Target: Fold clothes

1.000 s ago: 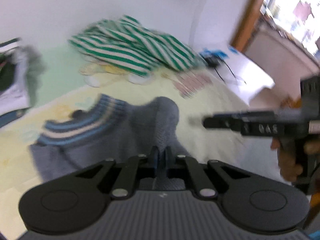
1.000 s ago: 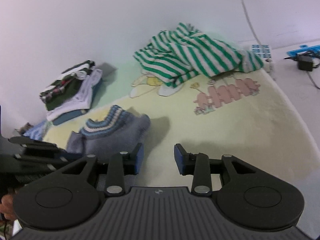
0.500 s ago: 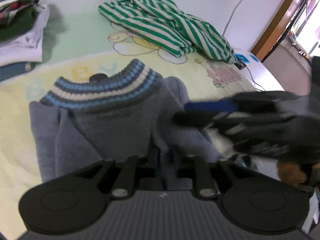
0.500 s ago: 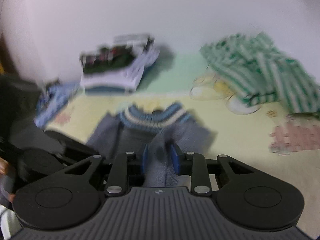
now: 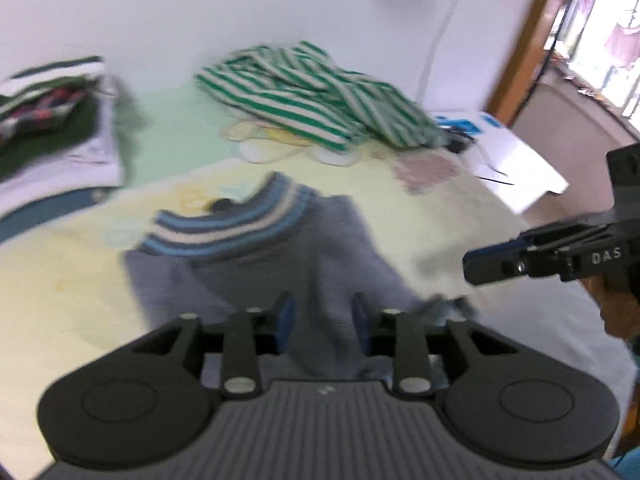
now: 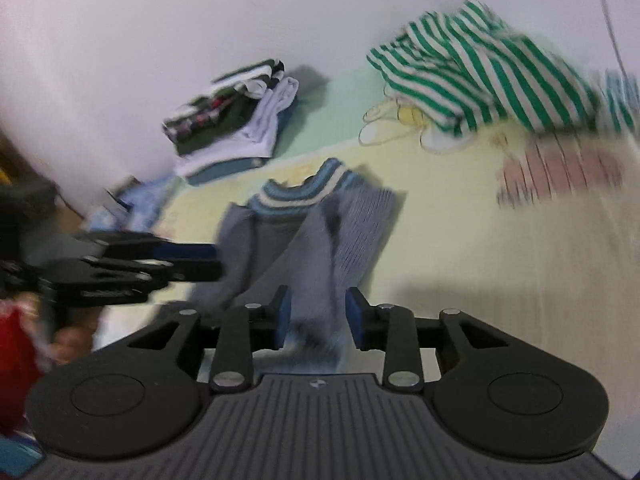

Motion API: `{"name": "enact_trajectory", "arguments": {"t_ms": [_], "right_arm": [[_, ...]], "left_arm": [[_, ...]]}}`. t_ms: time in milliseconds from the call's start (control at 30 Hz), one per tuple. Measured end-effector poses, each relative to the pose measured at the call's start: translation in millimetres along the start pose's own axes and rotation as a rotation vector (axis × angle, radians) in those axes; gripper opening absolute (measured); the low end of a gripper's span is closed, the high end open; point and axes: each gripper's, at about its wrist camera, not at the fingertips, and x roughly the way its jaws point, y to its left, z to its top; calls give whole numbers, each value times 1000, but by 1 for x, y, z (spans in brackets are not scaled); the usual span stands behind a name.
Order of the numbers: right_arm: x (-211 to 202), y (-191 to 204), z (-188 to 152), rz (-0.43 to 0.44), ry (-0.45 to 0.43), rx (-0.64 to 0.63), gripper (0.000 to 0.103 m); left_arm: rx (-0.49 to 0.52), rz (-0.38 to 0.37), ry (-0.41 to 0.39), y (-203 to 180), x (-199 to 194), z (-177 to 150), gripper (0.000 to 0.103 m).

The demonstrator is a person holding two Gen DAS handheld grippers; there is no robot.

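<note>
A grey knit sweater (image 5: 280, 264) with a blue and cream striped band lies partly folded on the yellow mat (image 5: 60, 264). My left gripper (image 5: 323, 322) hovers open over the sweater's near edge, the fabric lying loose between its blue pads. In the right wrist view the sweater (image 6: 320, 232) runs toward me, and my right gripper (image 6: 318, 316) is open with a fold of grey cloth in the gap. Each gripper shows in the other's view: the right gripper (image 5: 476, 264) from the right, the left gripper (image 6: 212, 262) from the left.
A crumpled green-and-white striped garment (image 5: 320, 100) (image 6: 480, 76) lies at the back of the mat. A stack of folded clothes (image 5: 52, 128) (image 6: 236, 124) sits at the back left by the wall. A white table with cables (image 5: 516, 160) stands to the right, beside a wooden door frame (image 5: 524, 36).
Both grippers were shut on the sweater half a second ago and have opened, letting it go. Both have drawn back a little, and the sweater lies flatter.
</note>
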Motion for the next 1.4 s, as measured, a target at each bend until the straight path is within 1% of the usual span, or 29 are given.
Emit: {"name": "enact_trajectory", "arguments": {"t_ms": [67, 133, 233, 267, 333, 367, 433, 500, 533, 567, 600, 633, 667, 700, 733, 767, 800, 867, 933, 967, 1000, 1033, 1067, 1133, 1200, 1233, 1300, 1367, 1400], "right_arm": [[-5, 1, -10, 10, 23, 38, 39], [-2, 5, -23, -9, 55, 36, 43], [1, 10, -46, -14, 117, 56, 44], [0, 12, -52, -4, 131, 66, 43], [-6, 17, -63, 0, 131, 61, 34], [-9, 21, -68, -1, 126, 54, 21], [-15, 27, -72, 26, 107, 40, 17], [-22, 31, -73, 105, 84, 38, 17], [-22, 31, -74, 125, 80, 42, 18], [-20, 29, -75, 112, 87, 49, 21], [-18, 29, -76, 82, 91, 45, 32], [-15, 29, -77, 48, 91, 26, 36], [-10, 30, -79, 39, 96, 4, 40], [-8, 29, -82, 33, 102, -11, 40], [-9, 27, -83, 39, 106, 2, 35], [-12, 24, -82, 58, 105, 35, 22], [-15, 21, -82, 77, 104, 67, 18], [-22, 14, -80, 94, 105, 126, 17], [-24, 6, -80, 26, 119, 146, 18], [-20, 3, -82, -11, 130, 138, 25], [-16, 0, -83, -21, 132, 133, 30], [-15, -1, -82, -36, 124, 128, 33], [-16, 3, -79, -63, 104, 109, 39], [-25, 17, -73, -115, 37, 35, 39], [-32, 37, -67, -135, -37, -83, 39], [-30, 46, -65, -131, -54, -133, 39], [-17, 59, -62, -104, -45, -205, 36], [5, 64, -57, -88, -24, -233, 31], [15, 63, -54, -93, -16, -236, 27]], "left_arm": [[4, -30, 43, -7, 18, -4, 32], [4, -36, 65, -7, 28, -7, 32], [-1, -26, 84, -2, 35, -13, 37], [-2, -23, 91, -1, 38, -15, 42], [-8, -26, 98, 3, 38, -15, 42], [-5, -25, 101, 4, 36, -15, 42], [9, -22, 106, 4, 36, -15, 43], [13, -26, 110, 4, 36, -14, 43], [15, -28, 112, 4, 37, -13, 43], [16, -29, 114, 4, 37, -13, 43], [18, -31, 116, 4, 38, -12, 43], [20, -33, 118, 4, 38, -12, 43], [22, -34, 120, 4, 38, -11, 43], [28, -33, 122, 4, 39, -11, 43], [41, -28, 126, 2, 39, -10, 43], [51, -23, 126, 1, 38, -9, 43], [56, -17, 124, 2, 36, -9, 44], [52, -11, 122, 4, 34, -10, 45], [24, -21, 112, 10, 35, -15, 45], [14, -26, 105, 12, 35, -17, 45], [8, -26, 101, 13, 34, -17, 45], [1, -23, 94, 13, 32, -17, 45], [-1, -18, 80, 12, 27, -16, 44], [15, -13, 37, 8, 12, -14, 34], [37, -14, 12, 3, -1, -13, 37], [44, -16, 4, 1, -5, -13, 38], [43, -30, 1, -2, -8, -15, 39], [38, -37, 16, -3, -5, -19, 39], [35, -33, 35, -3, 1, -22, 37]]}}
